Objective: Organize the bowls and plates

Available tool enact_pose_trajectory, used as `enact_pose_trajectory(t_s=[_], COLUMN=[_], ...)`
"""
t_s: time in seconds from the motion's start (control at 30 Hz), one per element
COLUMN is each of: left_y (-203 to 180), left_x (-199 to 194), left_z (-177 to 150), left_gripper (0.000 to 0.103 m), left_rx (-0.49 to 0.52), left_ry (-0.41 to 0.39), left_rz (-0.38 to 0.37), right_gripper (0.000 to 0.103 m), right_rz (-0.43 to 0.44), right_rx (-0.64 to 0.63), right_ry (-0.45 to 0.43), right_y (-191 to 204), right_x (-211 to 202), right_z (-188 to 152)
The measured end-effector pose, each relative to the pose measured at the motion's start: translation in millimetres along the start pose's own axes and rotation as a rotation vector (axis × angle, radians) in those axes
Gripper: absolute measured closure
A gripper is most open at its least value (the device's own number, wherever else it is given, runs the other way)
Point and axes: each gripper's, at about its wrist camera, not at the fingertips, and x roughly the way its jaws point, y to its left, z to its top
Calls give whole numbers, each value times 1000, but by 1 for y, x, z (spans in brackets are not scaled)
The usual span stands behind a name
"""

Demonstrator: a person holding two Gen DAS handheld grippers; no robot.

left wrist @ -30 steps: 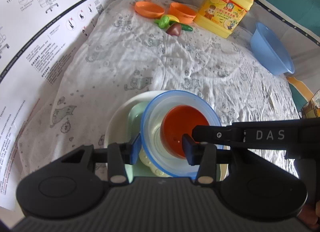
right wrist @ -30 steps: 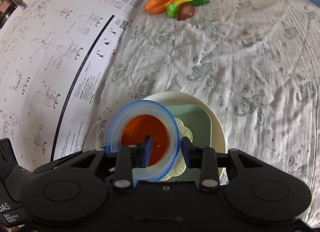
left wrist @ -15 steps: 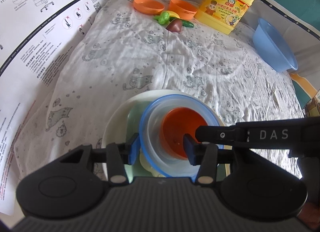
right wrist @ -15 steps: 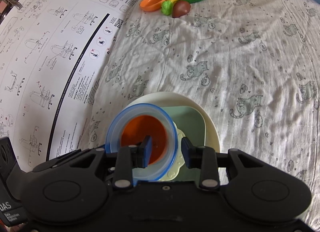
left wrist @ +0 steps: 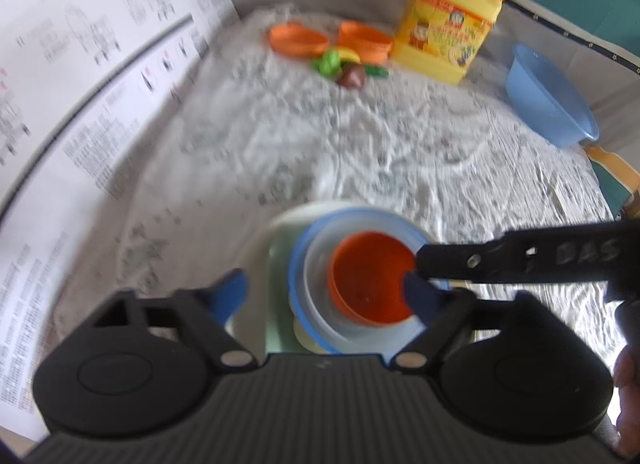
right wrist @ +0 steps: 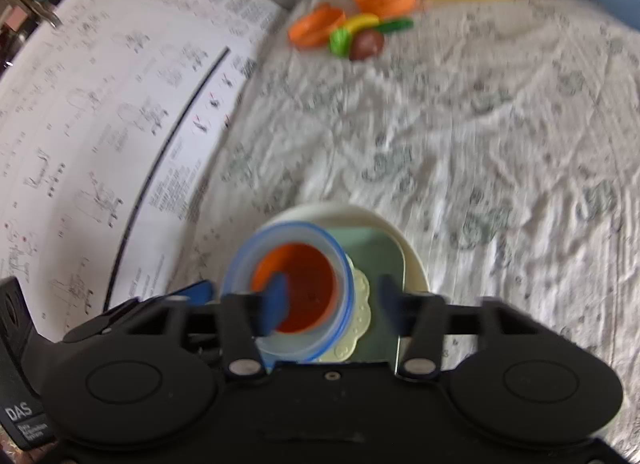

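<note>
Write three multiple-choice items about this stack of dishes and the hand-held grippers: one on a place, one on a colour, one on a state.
1. Where does the orange bowl sit?
A. Inside the blue-rimmed bowl
B. Beside the yellow jug
C. In the blue basin

2. What colour is the square plate under the bowls?
A. Red
B. Pale green
C. Black

3. How does the left hand-held gripper stand?
A. Shut on the orange bowl
B. Shut on the jug
C. Open, straddling the stack

Answers: 1 A, the orange bowl is nested within the blue rim. 2 B, a pale green corner shows beside the bowls. 3 C, its jaws have just been opening and its fingers stand clear of the rim.
</note>
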Motion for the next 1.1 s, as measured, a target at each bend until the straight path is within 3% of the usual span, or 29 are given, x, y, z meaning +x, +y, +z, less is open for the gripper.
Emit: enact_pose_trajectory(t_s=[0.03,0.17,0.4,0.57,0.7,1.1], left_y=[0,1,-2,-7,-12,-28], left_x=[-5,-24,-59,-80,-92,-107], left_z=[0,3,-3,-14,-23,-48], left_gripper=[1,0,0,0,0,0], left_rx=[9,12,59,88,95,121], left_ry=[-22,-80,-203,-265,-304,-308], left_rz=[8,-1,5,3,17,54], right_gripper=[24,0,0,0,0,0], right_rz=[1,16,0,-36,-70,-163], right_rx=[-11,-29,-67,-138,-165,-268], right_ry=[-26,-122,-286,-346,-339,-289], right_y=[1,1,-9,-12,-15,-4], right_x=[-7,-33,-78,-98,-104,-108], right_z=[0,0,-14,-33,-46,-89])
